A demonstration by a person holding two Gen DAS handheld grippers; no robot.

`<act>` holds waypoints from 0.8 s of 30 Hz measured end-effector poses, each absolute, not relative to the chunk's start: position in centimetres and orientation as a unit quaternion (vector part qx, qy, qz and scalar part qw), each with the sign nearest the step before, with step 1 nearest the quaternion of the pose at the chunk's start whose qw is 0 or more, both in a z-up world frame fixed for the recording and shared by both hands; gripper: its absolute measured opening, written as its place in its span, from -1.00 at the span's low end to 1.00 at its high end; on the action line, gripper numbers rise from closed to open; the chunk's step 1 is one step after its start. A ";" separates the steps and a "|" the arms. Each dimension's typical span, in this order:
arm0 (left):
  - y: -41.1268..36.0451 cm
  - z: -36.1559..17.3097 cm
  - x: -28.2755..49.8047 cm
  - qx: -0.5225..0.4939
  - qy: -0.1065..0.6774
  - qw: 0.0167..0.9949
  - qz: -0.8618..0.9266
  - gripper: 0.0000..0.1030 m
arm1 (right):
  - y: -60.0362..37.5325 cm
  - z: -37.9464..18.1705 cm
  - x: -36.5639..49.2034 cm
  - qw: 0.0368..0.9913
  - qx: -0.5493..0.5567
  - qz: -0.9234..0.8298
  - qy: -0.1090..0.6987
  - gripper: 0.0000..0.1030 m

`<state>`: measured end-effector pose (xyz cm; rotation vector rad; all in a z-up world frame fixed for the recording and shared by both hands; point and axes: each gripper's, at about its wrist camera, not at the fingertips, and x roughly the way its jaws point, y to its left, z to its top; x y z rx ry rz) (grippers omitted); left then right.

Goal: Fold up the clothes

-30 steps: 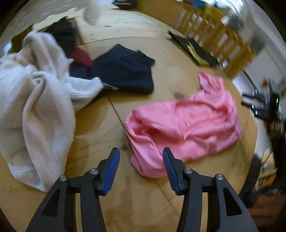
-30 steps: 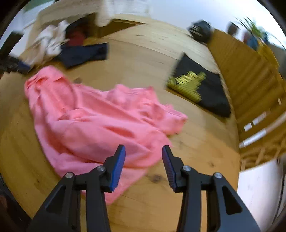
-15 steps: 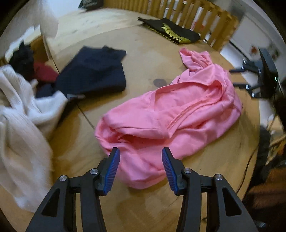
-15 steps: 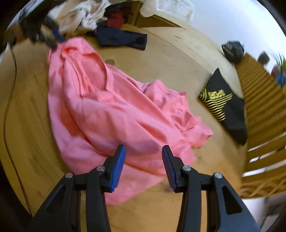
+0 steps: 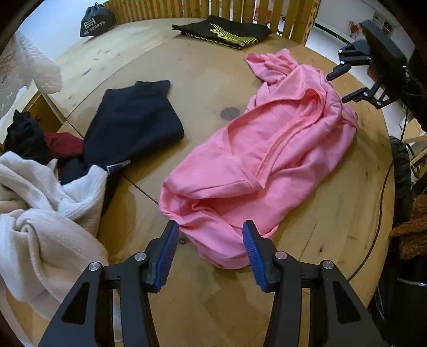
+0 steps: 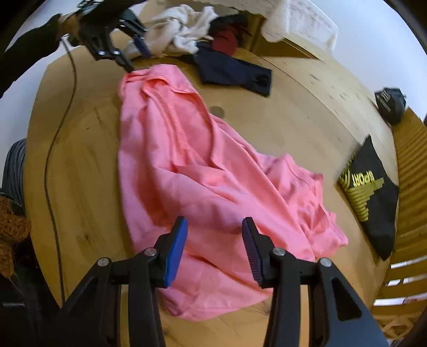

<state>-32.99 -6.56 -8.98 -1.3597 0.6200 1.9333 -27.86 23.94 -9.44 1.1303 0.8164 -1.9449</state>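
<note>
Pink garment (image 5: 267,160): we find it crumpled mid-table (image 5: 307,240). Our left gripper (image 5: 208,240) and right gripper (image 6: 213,235) hang spread over opposite ends, nothing pinched. Beyond: navy garment (image 5: 133,122), white knit (image 5: 40,213) cut off, black drawstring bag (image 5: 96,22), contents hidden.
</note>
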 end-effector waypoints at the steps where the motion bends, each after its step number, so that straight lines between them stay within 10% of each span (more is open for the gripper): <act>1: -6.5 -9.0 -33.0 -0.523 0.239 0.342 0.743 -0.08 | 23.4 -9.2 -27.5 0.372 0.437 -0.753 0.321 -0.19; 24: -1.8 -10.7 -33.7 -0.450 0.393 0.414 0.687 -0.10 | 20.9 -10.9 -28.8 0.353 0.480 -0.733 0.328 -0.22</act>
